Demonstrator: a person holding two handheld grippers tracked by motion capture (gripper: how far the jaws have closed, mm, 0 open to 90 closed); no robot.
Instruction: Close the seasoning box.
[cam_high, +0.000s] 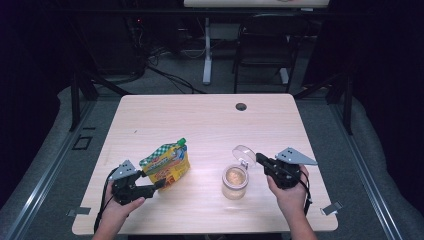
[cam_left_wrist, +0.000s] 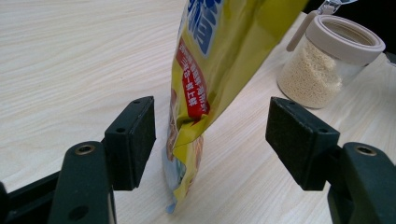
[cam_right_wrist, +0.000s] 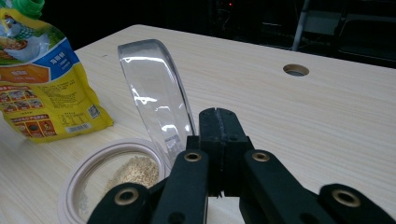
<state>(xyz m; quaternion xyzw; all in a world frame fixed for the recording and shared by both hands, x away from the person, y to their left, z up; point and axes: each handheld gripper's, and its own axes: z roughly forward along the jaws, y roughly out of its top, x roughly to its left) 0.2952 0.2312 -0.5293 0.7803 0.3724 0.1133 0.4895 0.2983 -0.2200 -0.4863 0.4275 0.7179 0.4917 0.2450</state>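
Left gripper view shows my left tool spread apart around the yellow pouch's lower corner on the table. Beyond, my right tool is clamped on the jar's raised clear lid.

From my feed: light wooden table, with a round cable hole near its far edge. Beyond it, a dark folding chair on grey floor, beside a white table leg. Black cables trail across the floor. Metal clips sit at the near corners.
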